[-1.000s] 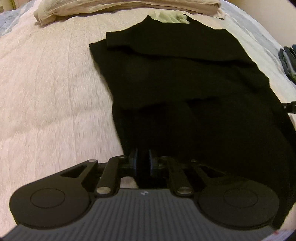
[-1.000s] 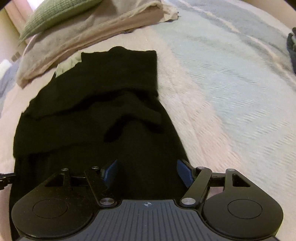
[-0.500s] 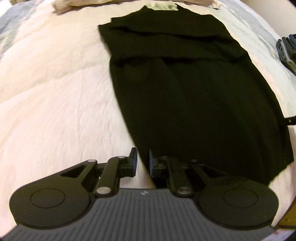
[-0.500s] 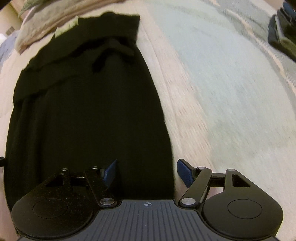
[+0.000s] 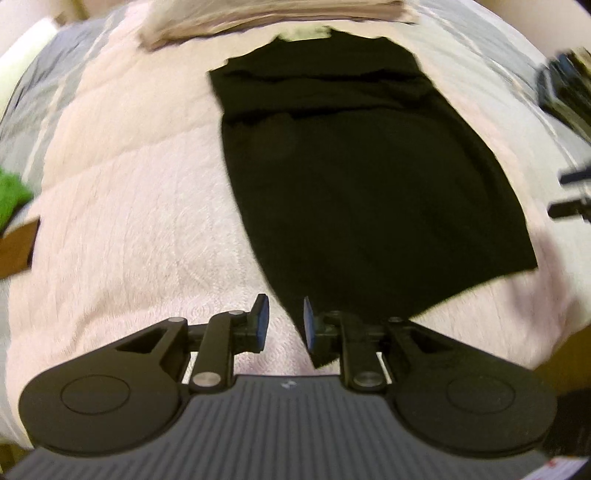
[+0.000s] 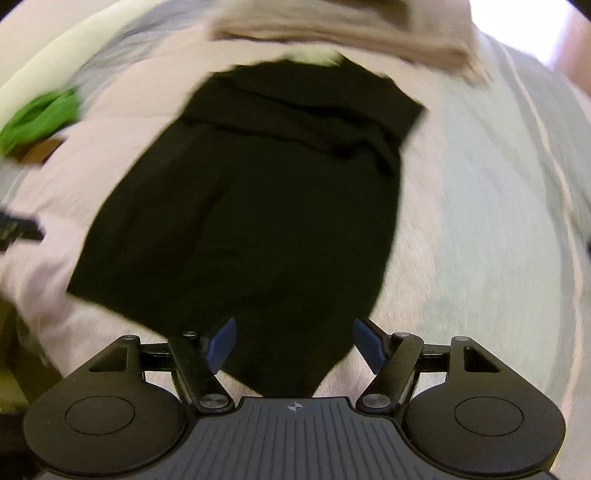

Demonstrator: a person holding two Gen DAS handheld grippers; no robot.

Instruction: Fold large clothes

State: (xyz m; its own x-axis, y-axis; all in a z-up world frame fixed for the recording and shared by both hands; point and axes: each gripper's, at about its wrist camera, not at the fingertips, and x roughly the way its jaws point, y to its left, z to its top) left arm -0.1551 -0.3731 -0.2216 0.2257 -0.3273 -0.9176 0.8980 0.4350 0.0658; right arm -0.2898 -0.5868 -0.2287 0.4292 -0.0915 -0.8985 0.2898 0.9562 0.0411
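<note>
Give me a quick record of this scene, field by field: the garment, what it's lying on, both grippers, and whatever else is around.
garment: black garment, spread flat, far end folded over on itself
surface: pink bedspread
left gripper: open, at the garment's near left corner, holding nothing
right gripper: open wide, over the garment's near right corner, holding nothing
beyond garment: beige pillow at the far end
other item: green cloth at the bed's left edge
image quality: both views blurred
</note>
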